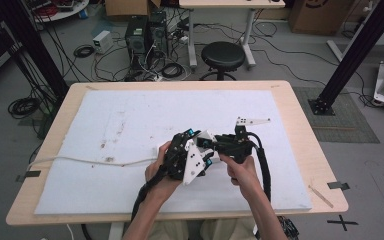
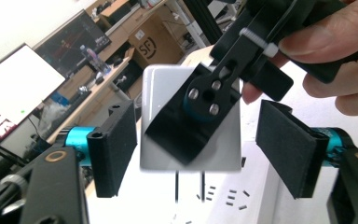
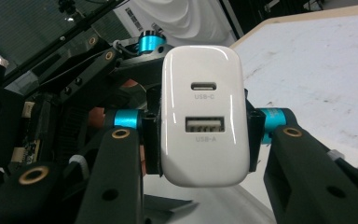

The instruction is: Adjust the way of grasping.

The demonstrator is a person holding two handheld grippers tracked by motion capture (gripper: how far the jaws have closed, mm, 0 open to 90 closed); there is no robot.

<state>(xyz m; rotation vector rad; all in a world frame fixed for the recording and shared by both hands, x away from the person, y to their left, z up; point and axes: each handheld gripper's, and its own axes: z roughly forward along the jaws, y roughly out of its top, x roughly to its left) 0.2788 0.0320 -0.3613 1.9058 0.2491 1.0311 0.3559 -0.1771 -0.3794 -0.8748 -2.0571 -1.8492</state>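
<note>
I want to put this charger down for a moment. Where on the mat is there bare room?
The white mat is bare across its far half and right of the grippers. The white cable crosses the near left. It is crowded mid-front, where the left gripper and right gripper meet around the charger.

Left hand-held gripper: black frame, white three-cornered plate on top dotted with small holes, cyan collars at the jaw pivots, brass-ringed screw holes, flat black rectangular pads. Thick black cable trails from it along the forearm.

Right hand-held gripper: same black build, cyan collars, brass-ringed holes; its plate stands above it on a short post. White zip tie around its body. Black ribbed cable behind it. Forearms bare, no sleeves.
</note>
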